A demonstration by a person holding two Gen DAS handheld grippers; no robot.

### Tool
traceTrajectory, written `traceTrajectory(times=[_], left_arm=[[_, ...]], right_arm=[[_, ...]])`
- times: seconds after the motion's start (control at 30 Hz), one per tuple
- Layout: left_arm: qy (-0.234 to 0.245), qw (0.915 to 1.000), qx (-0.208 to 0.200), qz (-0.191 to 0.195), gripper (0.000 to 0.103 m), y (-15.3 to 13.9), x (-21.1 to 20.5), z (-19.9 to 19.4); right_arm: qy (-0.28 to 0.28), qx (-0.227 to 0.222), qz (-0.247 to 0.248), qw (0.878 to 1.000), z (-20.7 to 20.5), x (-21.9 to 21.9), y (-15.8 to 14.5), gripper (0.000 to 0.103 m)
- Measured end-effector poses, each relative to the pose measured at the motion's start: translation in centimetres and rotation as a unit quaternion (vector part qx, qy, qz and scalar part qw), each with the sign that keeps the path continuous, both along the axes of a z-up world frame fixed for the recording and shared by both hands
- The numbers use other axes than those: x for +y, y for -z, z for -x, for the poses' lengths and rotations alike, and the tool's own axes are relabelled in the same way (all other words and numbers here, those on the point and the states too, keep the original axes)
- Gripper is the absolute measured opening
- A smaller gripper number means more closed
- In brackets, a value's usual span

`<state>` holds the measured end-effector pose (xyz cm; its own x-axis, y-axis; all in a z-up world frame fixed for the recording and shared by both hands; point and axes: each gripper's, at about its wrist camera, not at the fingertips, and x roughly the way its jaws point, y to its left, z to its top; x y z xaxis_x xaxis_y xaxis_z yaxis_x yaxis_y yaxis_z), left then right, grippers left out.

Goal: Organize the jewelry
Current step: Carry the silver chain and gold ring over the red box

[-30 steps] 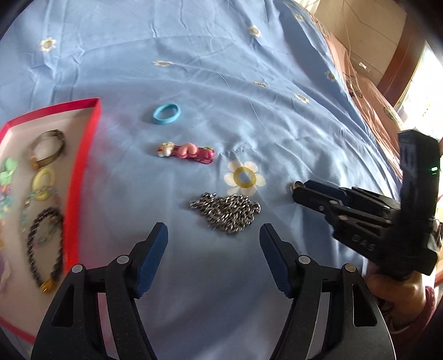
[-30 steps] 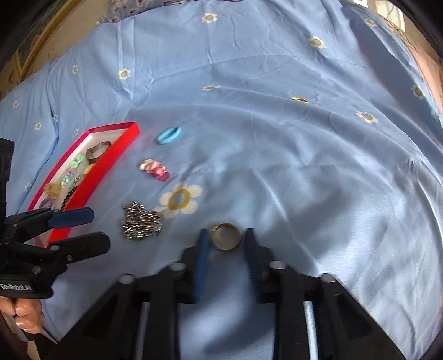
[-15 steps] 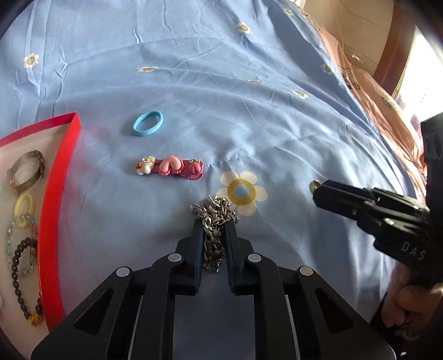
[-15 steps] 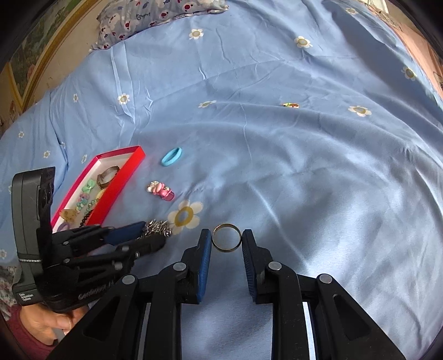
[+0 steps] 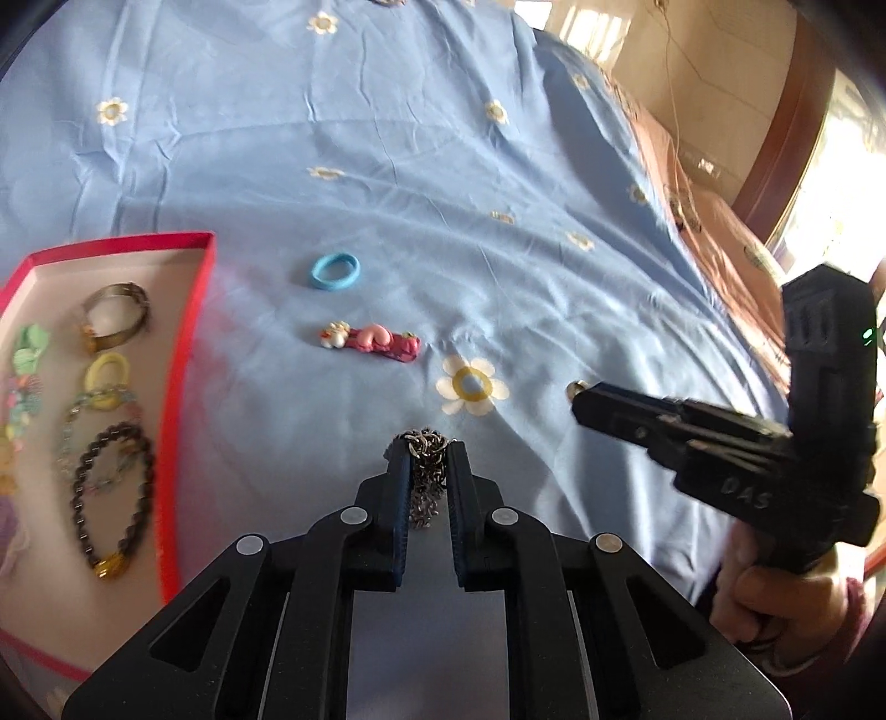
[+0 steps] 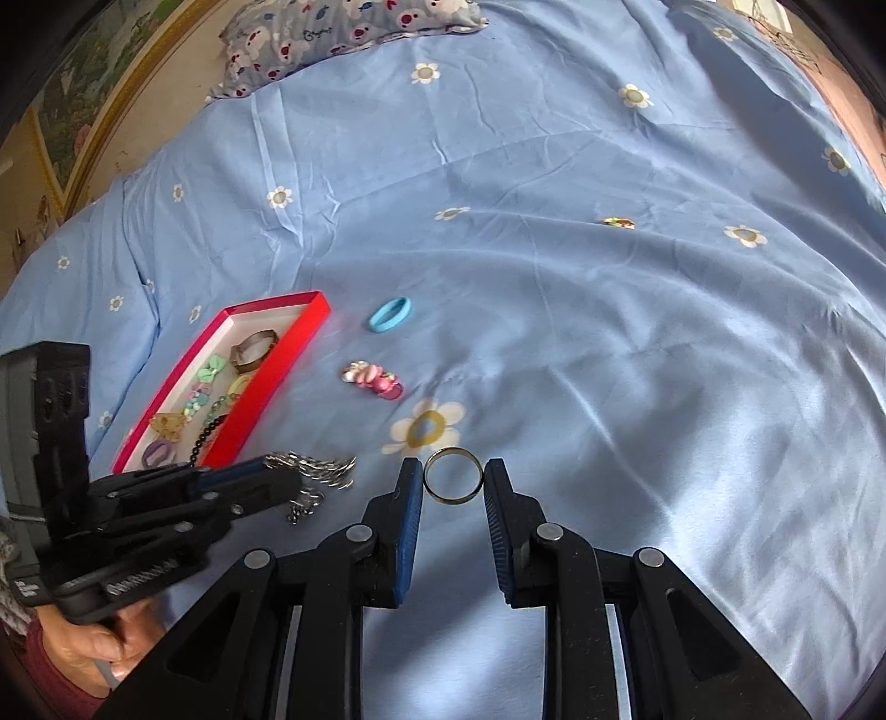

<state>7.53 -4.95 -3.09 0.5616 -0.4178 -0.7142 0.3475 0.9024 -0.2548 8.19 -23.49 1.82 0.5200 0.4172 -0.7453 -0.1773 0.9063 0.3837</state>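
My left gripper is shut on a silver chain and holds it above the blue bedsheet; it also shows in the right wrist view. My right gripper is shut on a gold ring, held off the sheet. A red tray at the left holds several bracelets and hair ties. A blue hair tie and a pink hair clip lie on the sheet beyond my left gripper.
The bed is covered by a blue sheet with daisy prints. A patterned pillow lies at the far end. A small clip lies far out on the sheet. A pink blanket edges the right side.
My left gripper closed on the silver chain and lifted it off the sheet. My right gripper stayed shut on the gold ring and rose with it.
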Motion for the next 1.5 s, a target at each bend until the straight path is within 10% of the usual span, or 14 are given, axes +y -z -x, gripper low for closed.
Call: traceTrajectory(times=[1.5], left_arm=[[-0.185, 0.9817, -0.021, 0.041, 0.01, -2.2, 17.9, 6.1]], right_arm=[[-0.209, -0.014, -0.034, 0.977, 0.1, 18.7, -3.0, 0.023]])
